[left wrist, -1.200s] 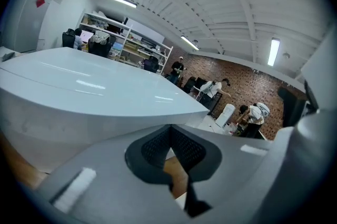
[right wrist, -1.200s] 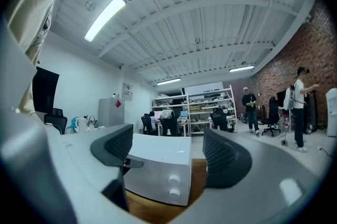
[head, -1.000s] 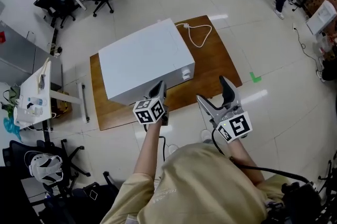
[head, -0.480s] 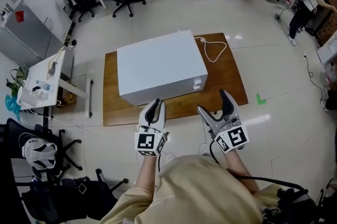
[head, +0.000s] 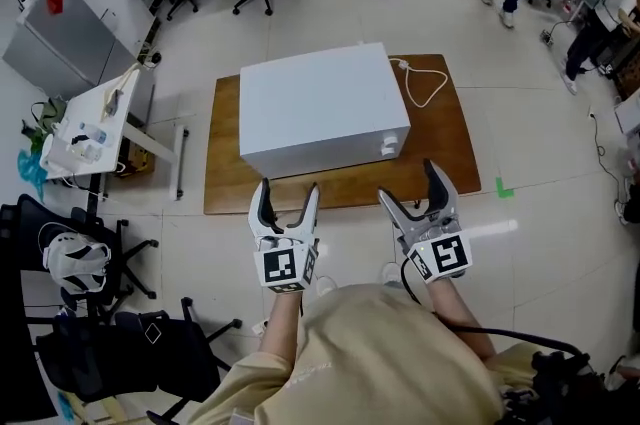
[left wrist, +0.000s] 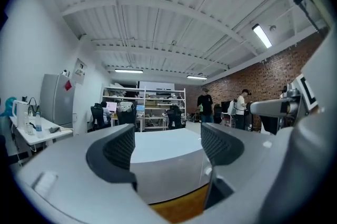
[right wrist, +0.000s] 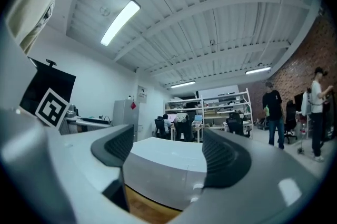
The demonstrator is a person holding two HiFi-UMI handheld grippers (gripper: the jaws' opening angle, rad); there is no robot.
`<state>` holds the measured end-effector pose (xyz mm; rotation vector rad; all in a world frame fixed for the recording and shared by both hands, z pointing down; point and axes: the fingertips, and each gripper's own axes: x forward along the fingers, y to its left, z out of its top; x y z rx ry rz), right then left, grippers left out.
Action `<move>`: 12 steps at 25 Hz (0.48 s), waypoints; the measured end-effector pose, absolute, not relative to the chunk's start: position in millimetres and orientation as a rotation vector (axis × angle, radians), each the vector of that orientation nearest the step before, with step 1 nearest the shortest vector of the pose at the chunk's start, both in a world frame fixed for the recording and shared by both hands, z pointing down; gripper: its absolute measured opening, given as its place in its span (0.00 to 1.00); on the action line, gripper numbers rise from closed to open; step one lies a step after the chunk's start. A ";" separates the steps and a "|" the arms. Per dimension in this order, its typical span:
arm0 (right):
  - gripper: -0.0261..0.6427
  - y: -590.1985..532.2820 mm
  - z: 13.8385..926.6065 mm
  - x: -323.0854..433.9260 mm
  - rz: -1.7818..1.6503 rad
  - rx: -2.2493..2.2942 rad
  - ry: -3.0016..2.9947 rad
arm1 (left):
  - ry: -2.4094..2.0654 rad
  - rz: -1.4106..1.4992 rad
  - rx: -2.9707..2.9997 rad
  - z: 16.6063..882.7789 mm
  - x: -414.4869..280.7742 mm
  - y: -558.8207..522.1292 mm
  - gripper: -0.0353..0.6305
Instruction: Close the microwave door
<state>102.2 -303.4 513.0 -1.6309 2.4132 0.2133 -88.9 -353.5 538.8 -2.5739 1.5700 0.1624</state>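
The white microwave [head: 320, 103] stands on a wooden board [head: 452, 148] on the floor, its front face toward me and its door flush with the body. A small knob [head: 388, 148] shows at the front's right end. My left gripper [head: 288, 193] hovers just in front of the board's near edge; its jaws are opening, with nothing between them. My right gripper [head: 410, 185] hangs open and empty beside it, in front of the microwave's right end. Both gripper views look level over the microwave: left gripper [left wrist: 167, 145], microwave [left wrist: 168, 181]; right gripper [right wrist: 168, 152], microwave [right wrist: 163, 175].
A white power cable [head: 425, 88] lies coiled on the board behind the microwave. A white table [head: 95, 128] and a grey fridge [head: 60, 48] stand at the left, with black office chairs [head: 70, 263] near me. People and chairs are at the far side. A green mark [head: 503, 188] is on the floor.
My left gripper was shut at the microwave's front face; it has drawn back toward me, rolled upright and opened wide. The right gripper has shifted slightly and stayed open.
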 end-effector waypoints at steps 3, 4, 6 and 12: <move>0.60 -303.3 517.1 99.3 0.225 -1.651 2.436 | 1.570 0.184 -2.555 531.0 -92.2 -347.7 0.61; 0.60 -303.4 518.3 98.7 0.225 -1.652 2.445 | 1.568 0.186 -2.550 529.4 -91.3 -346.4 0.61; 0.60 -302.8 519.6 96.6 0.228 -1.650 2.453 | 1.564 0.194 -2.550 527.9 -90.2 -344.1 0.61; 0.60 -301.0 520.9 95.2 0.211 -1.675 2.454 | 1.561 0.258 -2.575 516.0 -87.9 -337.5 0.61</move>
